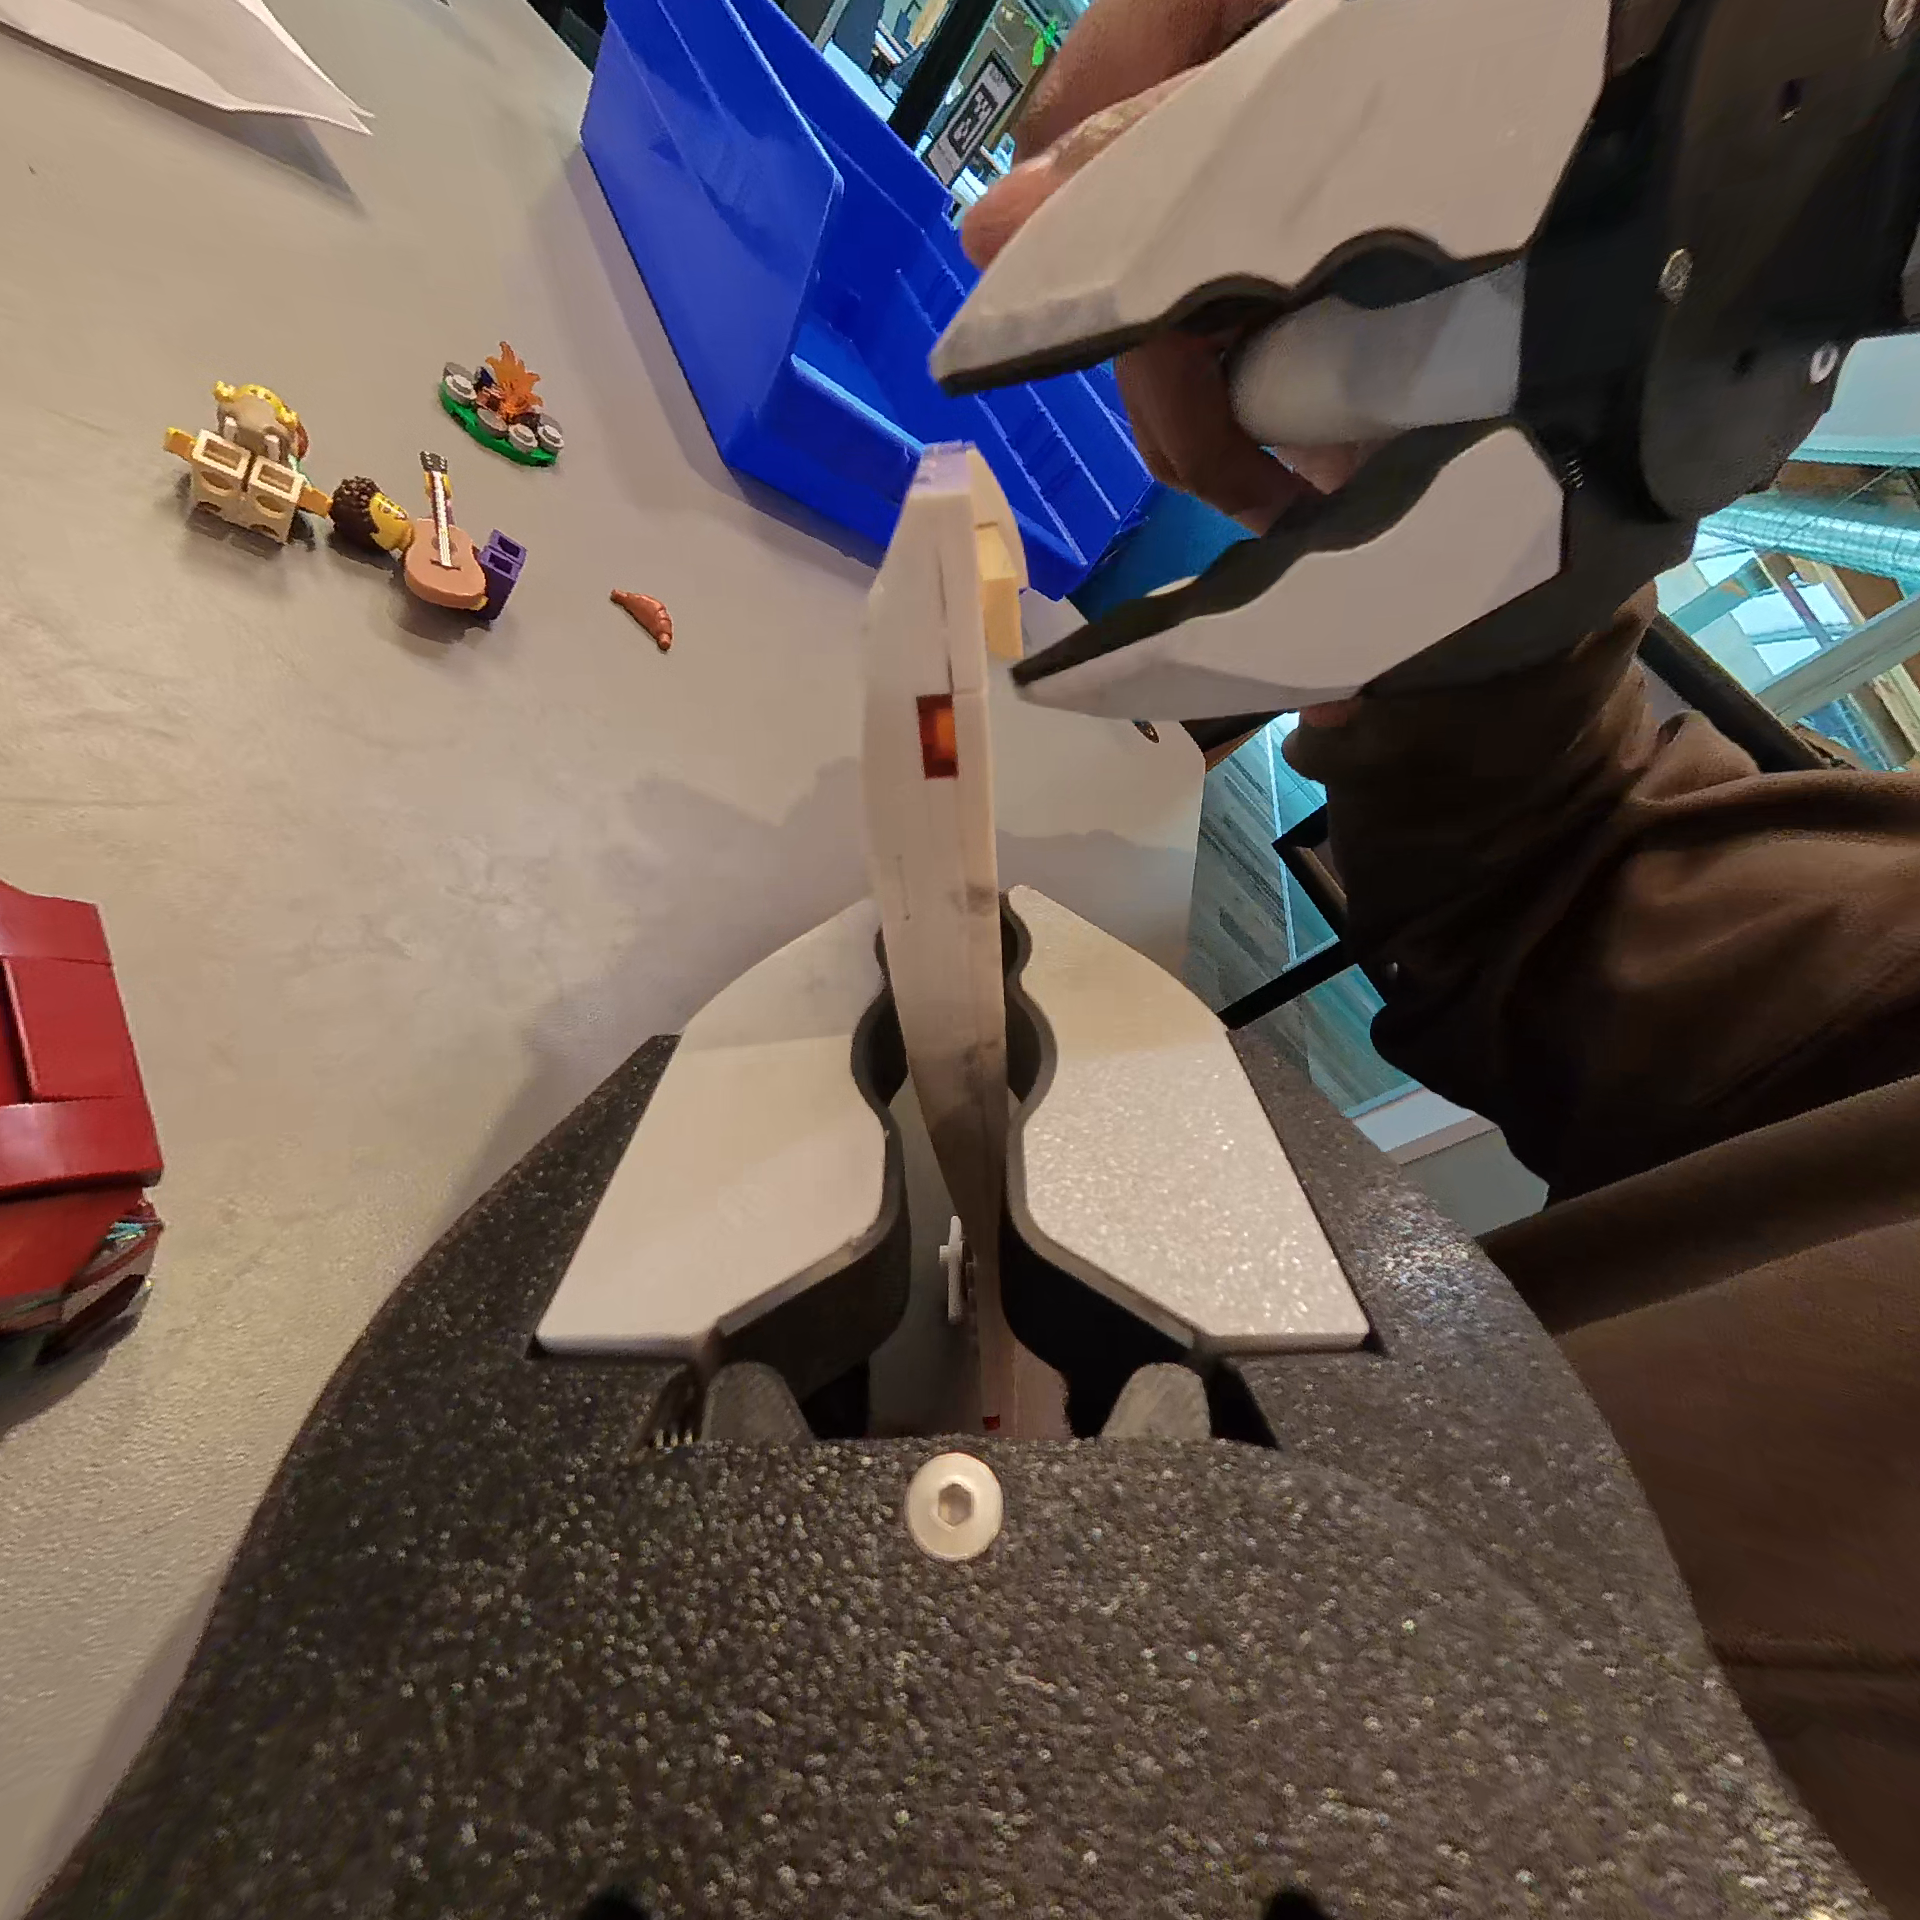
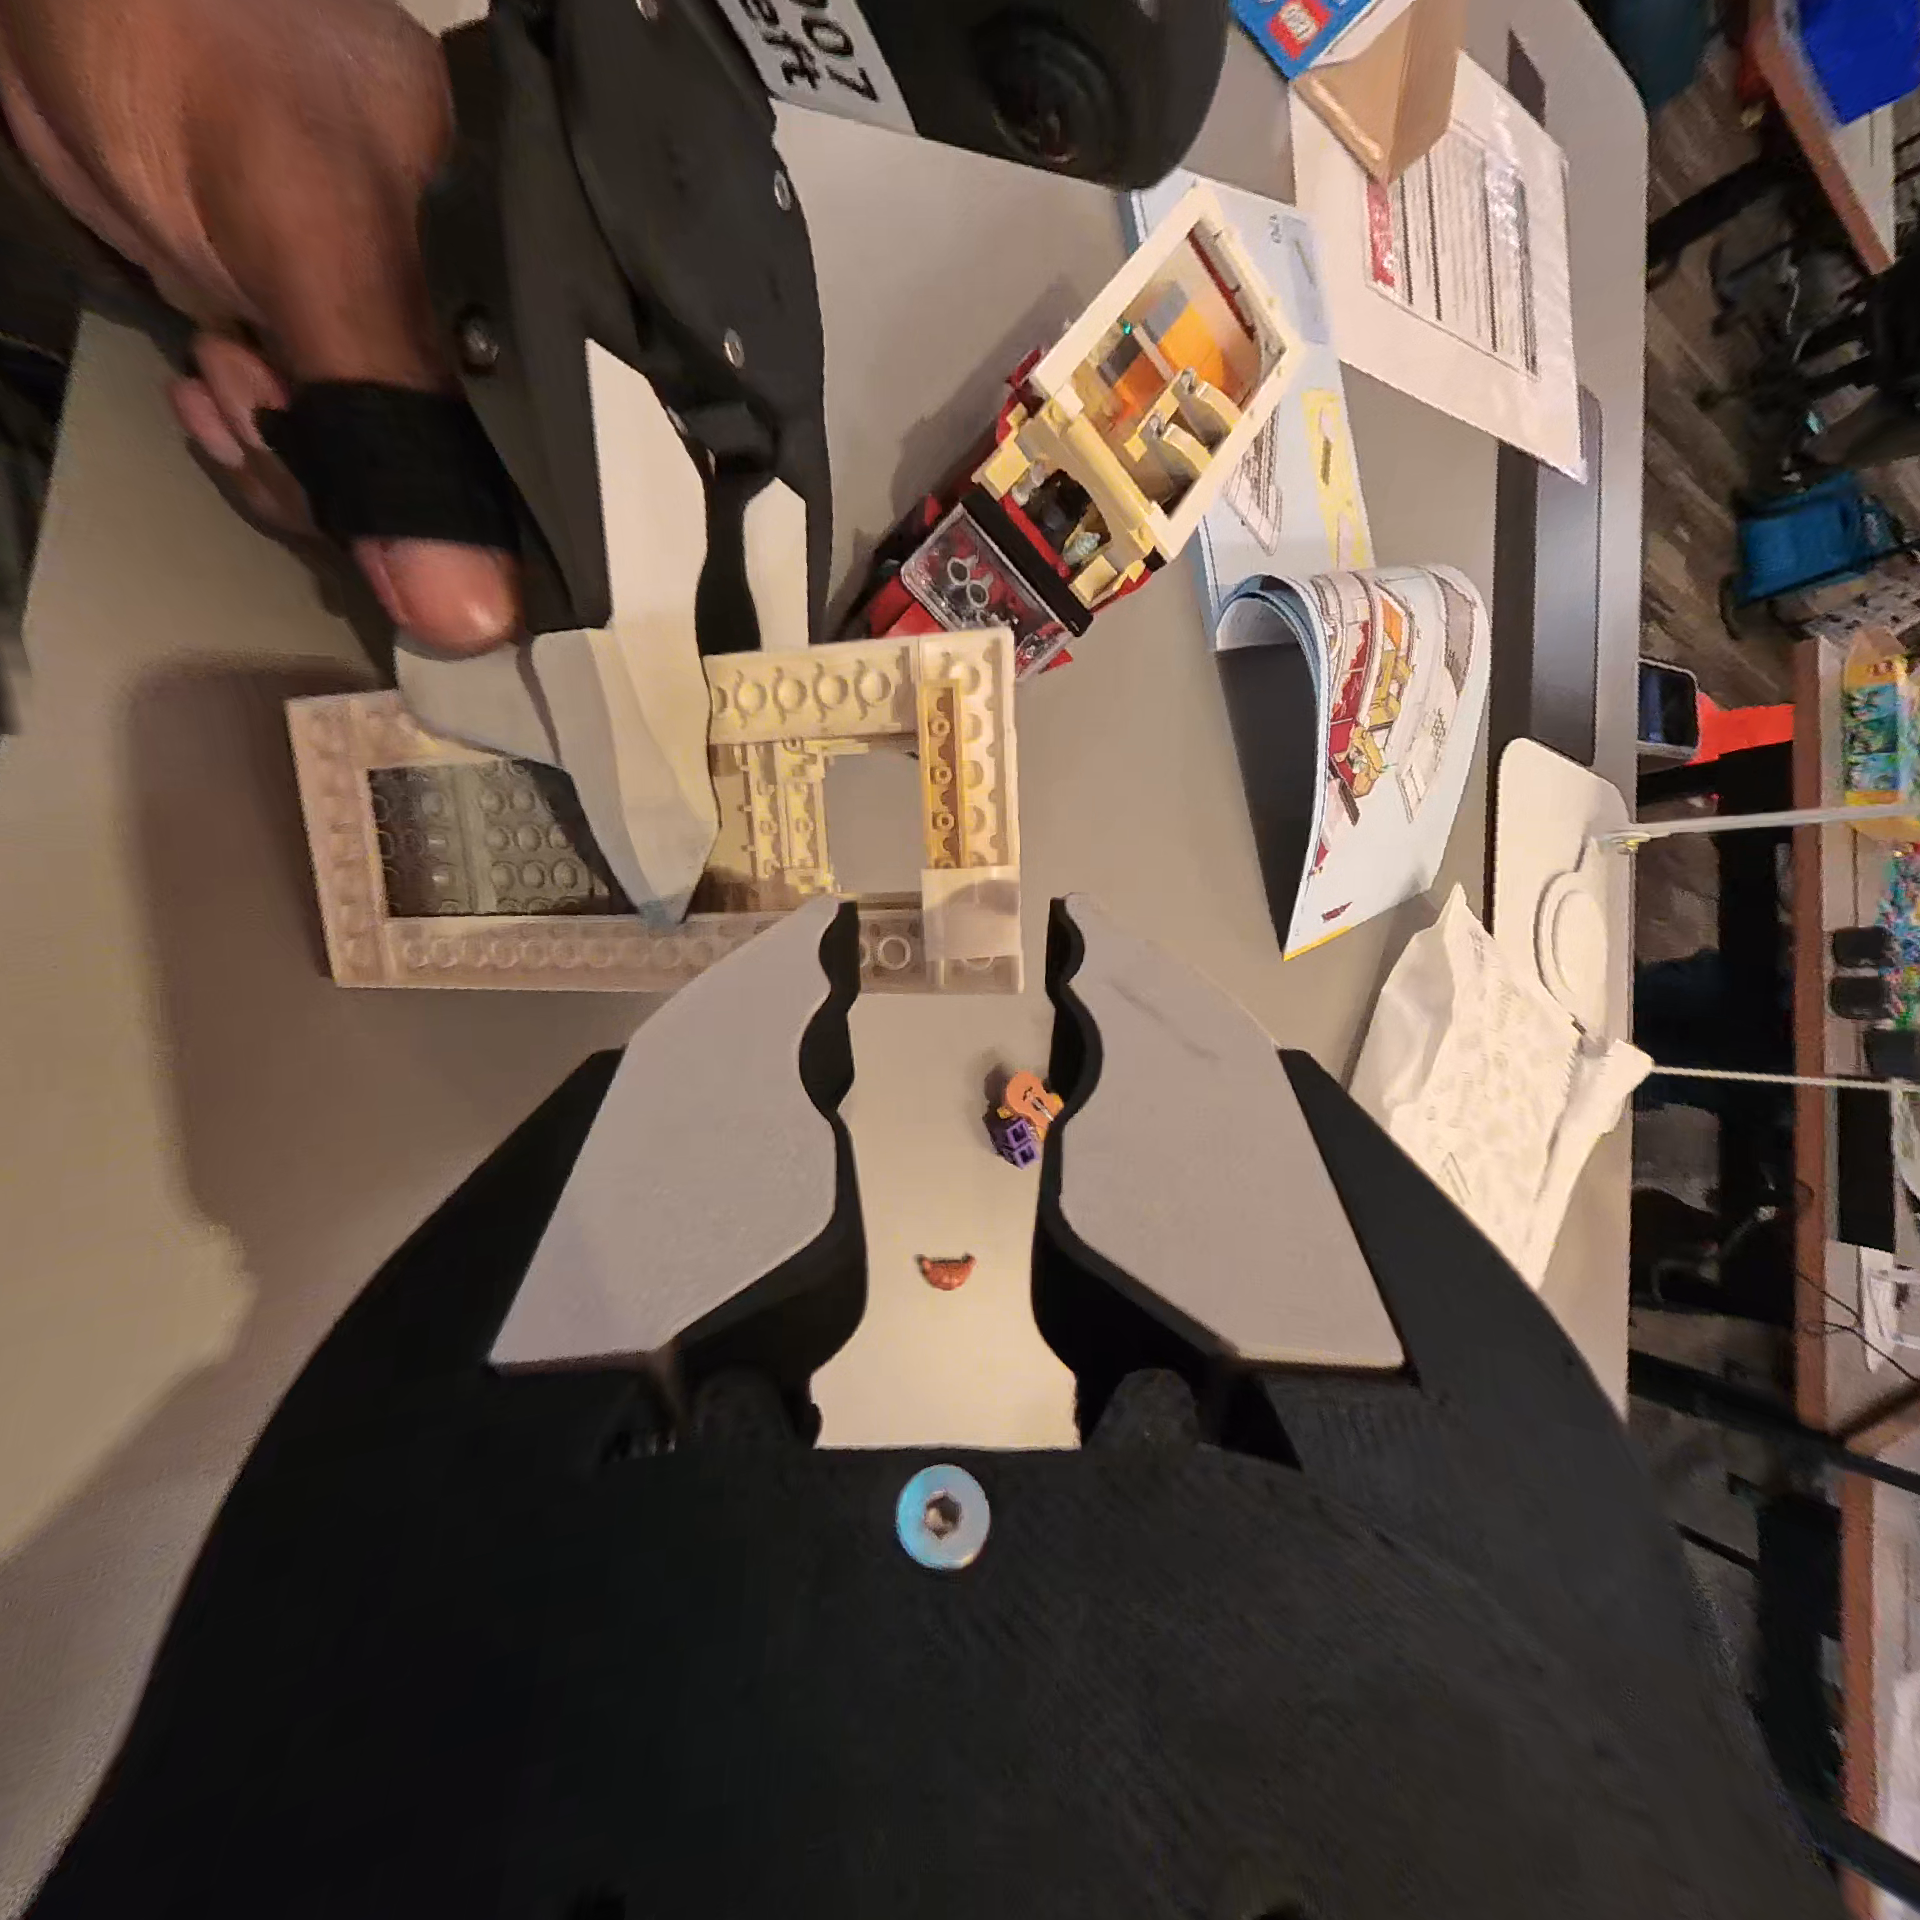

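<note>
Your left gripper (image 1: 940, 935) is clamped on a white brick panel (image 1: 930, 790), both pads pressed on its faces. The panel stands edge-on, raised off the grey table (image 1: 364, 831); an orange tile shows partway up that edge. Your right gripper (image 2: 951, 914) has its fingers spread with nothing between them, and sits just beside the panel's far end. One right fingertip is next to the tan piece there; contact is unclear. On the table to the left: a toy guitar (image 1: 447, 551), a toy campfire (image 1: 504, 405) and a small brown piece (image 1: 644, 615). A blue bin (image 1: 790, 291) sits beyond them. A red and white toy van (image 2: 1112, 457) lies beyond the panel.
</note>
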The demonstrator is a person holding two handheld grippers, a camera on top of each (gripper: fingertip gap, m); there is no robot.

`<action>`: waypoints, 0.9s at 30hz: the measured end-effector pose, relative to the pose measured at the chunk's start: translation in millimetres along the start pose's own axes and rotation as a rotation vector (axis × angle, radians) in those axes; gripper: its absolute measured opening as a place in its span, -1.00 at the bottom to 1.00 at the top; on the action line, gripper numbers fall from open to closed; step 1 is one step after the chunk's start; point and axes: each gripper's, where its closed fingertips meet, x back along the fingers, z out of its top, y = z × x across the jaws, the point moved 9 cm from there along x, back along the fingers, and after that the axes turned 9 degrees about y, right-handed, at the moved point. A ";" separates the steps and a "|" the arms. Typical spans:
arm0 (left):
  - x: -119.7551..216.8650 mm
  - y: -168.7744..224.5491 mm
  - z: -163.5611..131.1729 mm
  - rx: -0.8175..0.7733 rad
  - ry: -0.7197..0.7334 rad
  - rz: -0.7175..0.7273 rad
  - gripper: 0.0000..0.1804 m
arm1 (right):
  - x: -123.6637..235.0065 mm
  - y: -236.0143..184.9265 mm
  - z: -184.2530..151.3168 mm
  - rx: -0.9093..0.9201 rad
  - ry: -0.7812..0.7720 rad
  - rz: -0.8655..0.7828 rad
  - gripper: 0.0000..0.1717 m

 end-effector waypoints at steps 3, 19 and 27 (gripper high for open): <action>0.2 -0.4 -0.4 -0.003 -0.005 0.014 -0.84 | -7.1 0.6 1.5 0.043 -0.044 -0.006 -0.61; 0.1 0.5 -0.4 -0.014 -0.002 0.018 -0.84 | -15.7 -1.0 14.8 0.133 -0.201 -0.044 -0.78; 0.2 0.7 -0.6 -0.020 -0.002 0.023 -0.84 | -15.6 -1.0 14.5 0.100 -0.206 -0.053 -0.80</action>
